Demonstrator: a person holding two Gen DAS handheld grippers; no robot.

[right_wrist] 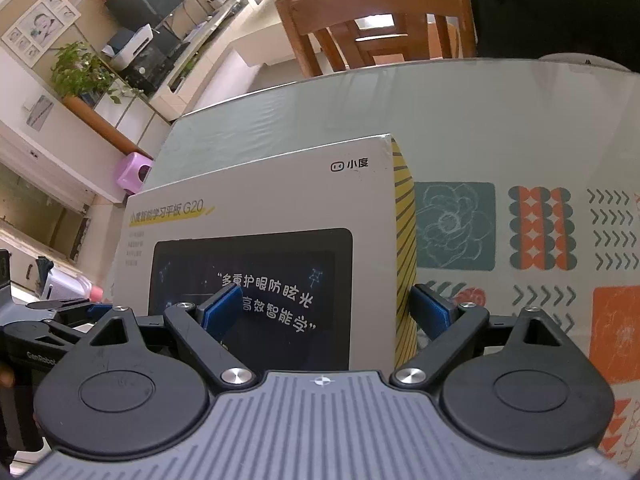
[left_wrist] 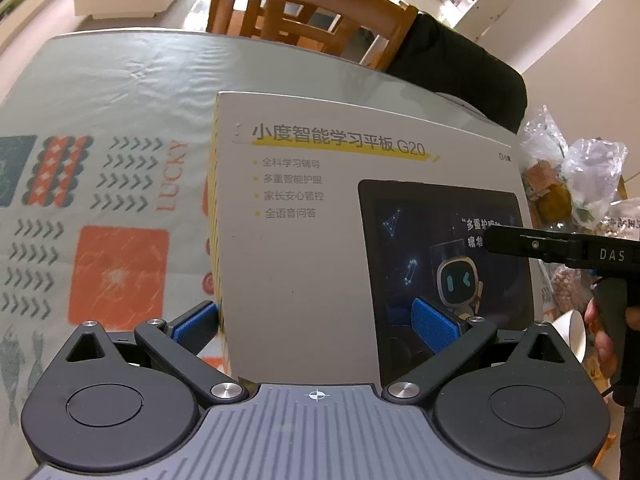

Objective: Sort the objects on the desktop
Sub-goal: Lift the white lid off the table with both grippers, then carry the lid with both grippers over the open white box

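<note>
A flat grey tablet box (left_wrist: pixel 312 240) with a tablet picture and yellow striped sides lies on the patterned tablecloth. My left gripper (left_wrist: pixel 316 326) straddles its near left corner, one blue pad (left_wrist: pixel 196 320) outside the box's left side and the other (left_wrist: pixel 434 326) over the lid; the jaws stand wide. My right gripper (right_wrist: pixel 328 312) straddles the box (right_wrist: pixel 280 200) at its near right corner, one pad (right_wrist: pixel 220 308) over the lid, the other (right_wrist: pixel 434 312) beside the striped side. The right gripper's body also shows in the left wrist view (left_wrist: pixel 568 250).
Clear plastic bags of food (left_wrist: pixel 572 176) lie right of the box, with a paper cup (left_wrist: pixel 572 332) near them. Wooden chairs (left_wrist: pixel 304 12) stand behind the table's far edge (left_wrist: pixel 160 34). A black garment (left_wrist: pixel 464 64) hangs on one chair.
</note>
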